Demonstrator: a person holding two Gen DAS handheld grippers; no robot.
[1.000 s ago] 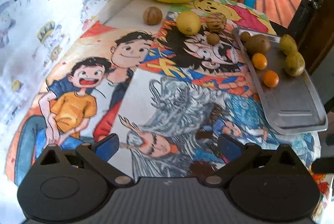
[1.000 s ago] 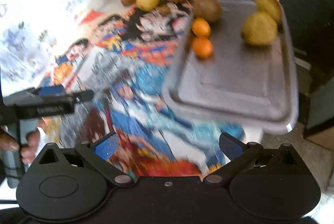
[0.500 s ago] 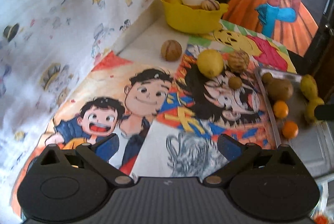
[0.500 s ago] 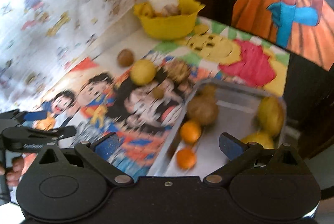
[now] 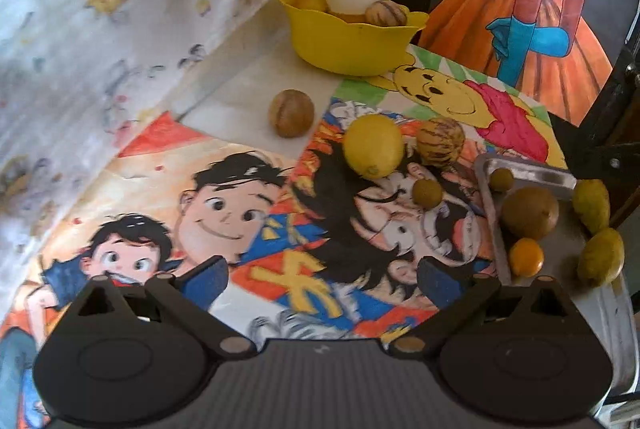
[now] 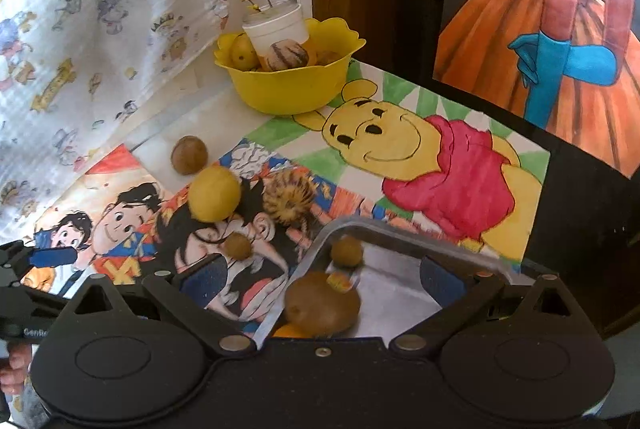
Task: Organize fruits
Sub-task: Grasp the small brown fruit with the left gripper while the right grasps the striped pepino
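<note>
Left wrist view: both jaws wide and empty, several fruits sit on the tray [image 5: 524, 169] (four [image 5: 374, 145] remain on the tabletop [image 5: 240, 101]).

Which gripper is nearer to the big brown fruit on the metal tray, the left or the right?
Right. The right gripper hangs directly over the big brown fruit on the metal tray, fingers open around it. The left gripper is over the cartoon mat, beside the tray.
</note>
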